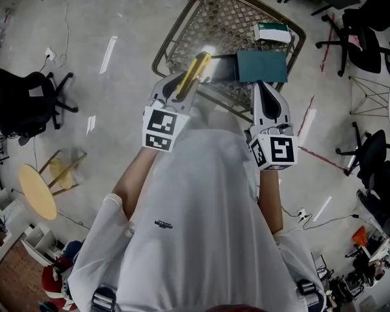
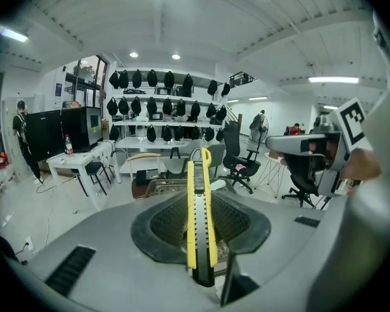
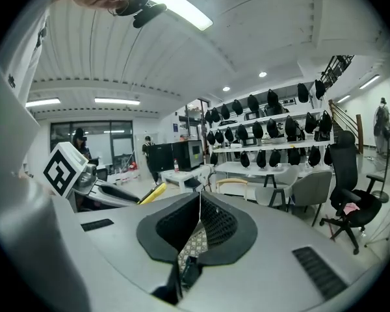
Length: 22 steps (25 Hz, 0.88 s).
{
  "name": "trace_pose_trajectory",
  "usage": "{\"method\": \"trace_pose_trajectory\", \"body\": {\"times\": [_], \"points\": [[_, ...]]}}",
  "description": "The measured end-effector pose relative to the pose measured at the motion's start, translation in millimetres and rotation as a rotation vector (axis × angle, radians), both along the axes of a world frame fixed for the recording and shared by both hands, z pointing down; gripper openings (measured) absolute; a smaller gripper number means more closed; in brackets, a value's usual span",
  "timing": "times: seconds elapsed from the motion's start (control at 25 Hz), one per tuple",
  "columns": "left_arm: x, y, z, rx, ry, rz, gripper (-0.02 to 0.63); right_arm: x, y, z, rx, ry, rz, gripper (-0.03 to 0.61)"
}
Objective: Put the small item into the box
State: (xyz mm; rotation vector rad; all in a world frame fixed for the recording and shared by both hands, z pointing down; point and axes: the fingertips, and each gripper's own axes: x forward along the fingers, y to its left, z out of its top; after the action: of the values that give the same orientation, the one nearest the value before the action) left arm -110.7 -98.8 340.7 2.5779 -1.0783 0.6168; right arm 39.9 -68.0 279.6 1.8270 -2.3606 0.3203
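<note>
L gripper (image 2: 200,203) clamps yellow cutter (image 1: 198,67); R gripper (image 3: 199,199) jaws together, empty.

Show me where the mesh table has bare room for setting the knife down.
Bare mesh spans the table on its left and middle, bordered by its rim and the teal box. The right side is crowded: the teal box, with the white-green carton behind it at the far-right corner.

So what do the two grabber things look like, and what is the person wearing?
Both the left gripper and right gripper are smooth pale grey shells with dark, bumpy-textured jaws. Each carries a white cube printed with black square markers. The person wears a white short-sleeved T-shirt.
</note>
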Motion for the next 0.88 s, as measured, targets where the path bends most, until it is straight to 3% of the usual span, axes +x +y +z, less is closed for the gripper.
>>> {"method": "trace_pose_trajectory", "body": {"times": [0.48, 0.88], "points": [[32.3, -27.2, 58.0, -0.056, -0.132, 0.111, 0.109, 27.0, -21.6, 35.1, -0.060, -0.050, 0.021, 0.000], [54.3, -29.8, 139.8, -0.131, -0.266, 0.226, 0.109, 29.1, -41.3, 85.2, -0.125, -0.058, -0.016, 0.000]]}}
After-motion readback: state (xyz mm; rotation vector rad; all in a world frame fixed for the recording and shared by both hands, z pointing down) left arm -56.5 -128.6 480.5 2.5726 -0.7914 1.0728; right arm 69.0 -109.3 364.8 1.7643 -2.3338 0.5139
